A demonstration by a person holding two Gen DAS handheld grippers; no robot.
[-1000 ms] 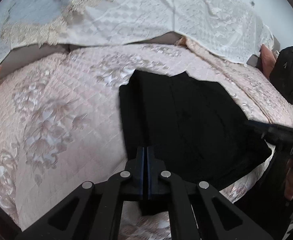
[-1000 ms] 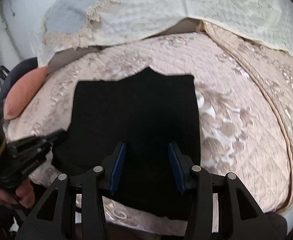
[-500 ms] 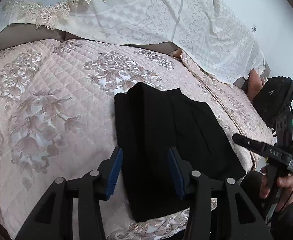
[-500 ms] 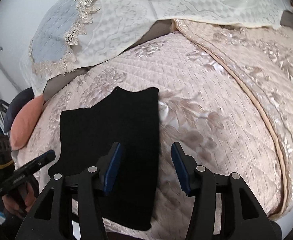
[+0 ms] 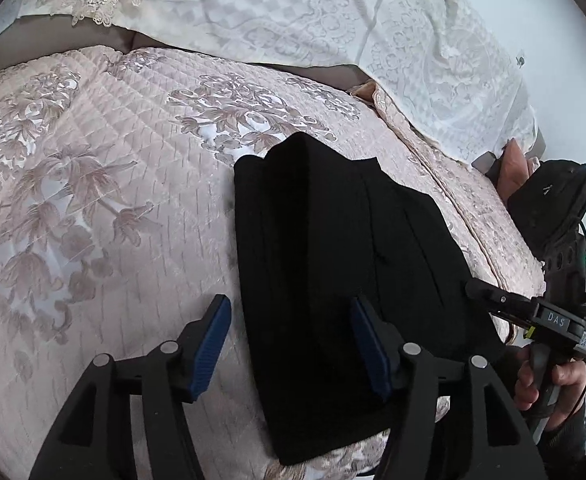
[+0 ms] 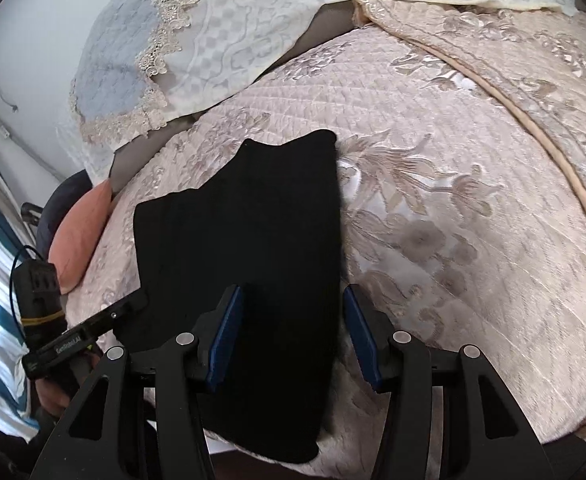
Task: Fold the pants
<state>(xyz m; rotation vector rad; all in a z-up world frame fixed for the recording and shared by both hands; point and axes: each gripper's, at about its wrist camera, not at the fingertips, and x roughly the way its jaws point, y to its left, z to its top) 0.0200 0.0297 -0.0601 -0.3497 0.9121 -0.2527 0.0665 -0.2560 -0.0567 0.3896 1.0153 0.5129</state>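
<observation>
Left wrist view: a pink quilted bedspread point(image 5: 93, 208) with floral embroidery fills the scene ahead of the gripper, and a white lace cover point(image 5: 333, 28) drapes across the far side. Black folded pants point(image 5: 333, 248) lie flat on the bedspread, directly ahead and reaching back between the fingers. To the right, a hand point(image 5: 549, 380) holds the right gripper point(image 5: 493, 296) at the pants' right edge. A second ago the left gripper point(image 5: 293, 344) was closed tight over the fabric; now its blue-padded fingers stand wide apart, holding nothing.

Right wrist view: the pants point(image 6: 253, 240) lie ahead and slightly left, their right edge running between the fingers. A salmon cushion point(image 6: 81, 232) sits far left, with the left gripper point(image 6: 129, 306) low at the pants' left corner. The right gripper point(image 6: 293, 336) is spread wide as before, empty, above the fabric.
</observation>
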